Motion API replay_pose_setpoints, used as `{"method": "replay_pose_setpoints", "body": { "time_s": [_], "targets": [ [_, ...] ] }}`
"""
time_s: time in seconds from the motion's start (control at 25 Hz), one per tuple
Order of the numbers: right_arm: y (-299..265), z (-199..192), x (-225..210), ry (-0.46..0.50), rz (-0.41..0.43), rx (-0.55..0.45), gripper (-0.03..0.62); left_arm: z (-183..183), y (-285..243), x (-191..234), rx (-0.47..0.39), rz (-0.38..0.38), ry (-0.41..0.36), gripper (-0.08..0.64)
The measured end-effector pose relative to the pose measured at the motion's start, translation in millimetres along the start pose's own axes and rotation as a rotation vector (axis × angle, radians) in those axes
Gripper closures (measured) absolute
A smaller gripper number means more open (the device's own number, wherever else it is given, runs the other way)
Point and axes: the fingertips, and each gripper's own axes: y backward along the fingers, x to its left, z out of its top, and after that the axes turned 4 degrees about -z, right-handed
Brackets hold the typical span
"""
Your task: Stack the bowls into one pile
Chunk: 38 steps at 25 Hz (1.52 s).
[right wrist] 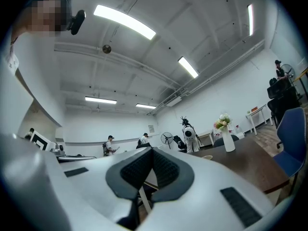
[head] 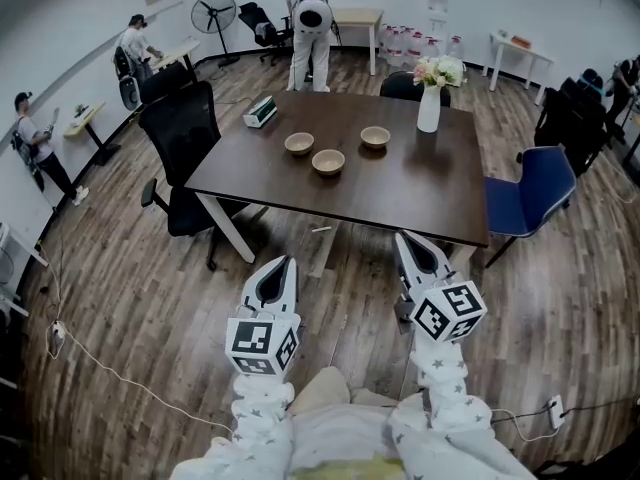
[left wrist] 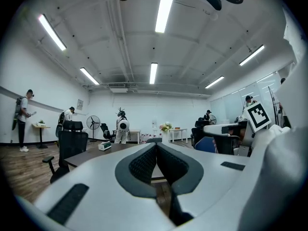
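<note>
Left gripper and right gripper fingers were closed, empty, near the worktop; three bowls sat apart.

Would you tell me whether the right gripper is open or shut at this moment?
Shut: the right gripper shows both jaw tips meeting in its own view, with nothing held between them.

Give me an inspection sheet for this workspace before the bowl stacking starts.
Surface: dark table.
Job's things: left bowl, middle bowl, right bowl; all apart, none stacked.
Clutter: vase of flowers; small white box at the far left corner.
Grippers: left gripper and right gripper shut, empty, short of the table.
Cables: floor cable; power strip.
Surroundings: black office chair, blue chair, standing fan, people.
</note>
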Motion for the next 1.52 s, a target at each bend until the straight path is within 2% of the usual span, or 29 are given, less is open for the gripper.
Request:
{"method": "replay_pose_setpoints", "body": {
  "time_s": [0.36,0.56,1.0,1.28,1.52],
  "targets": [
    [-17.6,-4.5,-11.7,-0.043,0.021,0.03,0.571,-13.1,-8.5,8.0,0.035,0.037,0.029,0.534],
    [-42.3,-19.5,-20.3,-0.043,0.017,0.056,0.571,-21.2,-33.8,27.5,0.052,0.035,0.039,0.534],
    [-122.2,-50.1,-62.5,-0.079,-0.042,0.112,0.571,-37.9,-120.4,77.9,0.1,-0.02,0.065,0.534],
    [-170.1,-50.9,-81.8,-0.084,-0.09,0.121,0.571,-30.5,-168.8,116.8,0.081,-0.046,0.089,0.534],
    [-190.8,-52.4,-96.1,-0.084,-0.133,0.111,0.571,-33.4,-198.4,129.5,0.075,-0.083,0.101,0.534]
  ]
}}
